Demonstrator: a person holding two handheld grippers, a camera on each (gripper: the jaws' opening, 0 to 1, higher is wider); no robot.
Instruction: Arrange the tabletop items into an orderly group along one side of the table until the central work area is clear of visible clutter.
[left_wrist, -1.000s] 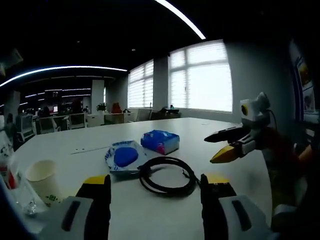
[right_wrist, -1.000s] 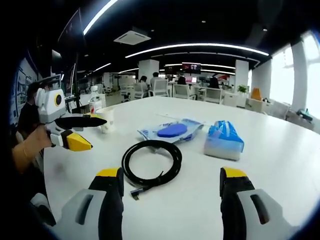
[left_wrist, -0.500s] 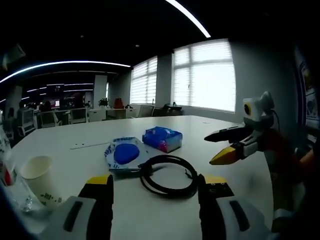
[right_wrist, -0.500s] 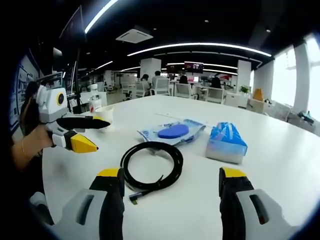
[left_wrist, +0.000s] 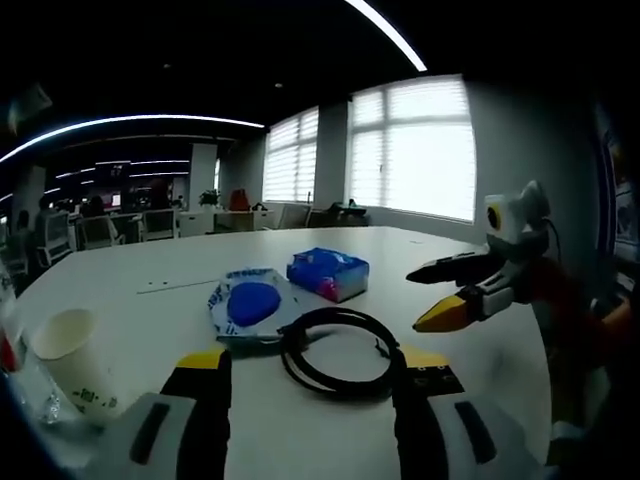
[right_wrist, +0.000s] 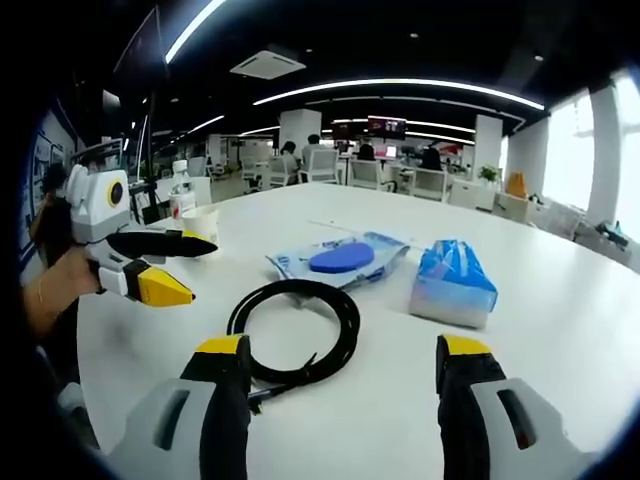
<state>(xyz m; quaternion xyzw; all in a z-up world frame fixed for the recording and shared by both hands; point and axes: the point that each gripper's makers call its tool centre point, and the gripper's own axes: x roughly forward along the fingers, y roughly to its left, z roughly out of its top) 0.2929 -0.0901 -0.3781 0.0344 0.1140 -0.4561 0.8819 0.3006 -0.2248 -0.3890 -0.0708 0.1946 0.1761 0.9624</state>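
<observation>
Both claws hover apart and hold nothing: the left claw (left_wrist: 310, 375) and the right claw (right_wrist: 340, 360) each frame the coiled black cable (left_wrist: 337, 352) lying on the white worktop (left_wrist: 480, 300). Just beyond the cable rests a blue-printed packet (left_wrist: 250, 303) (edges touching), a blue tissue pack (right_wrist: 452, 284) beside it. A paper cup (left_wrist: 68, 358) stands well apart, near a plastic bottle (right_wrist: 180, 186).

Your wide white table (right_wrist: 560, 330) carries a coiled black cable (right_wrist: 295, 330), blue tissue pack (right_wrist: 452, 282), blue-centred plastic packet (right_wrist: 335, 260) and white paper cup (left_wrist: 68, 360).
</observation>
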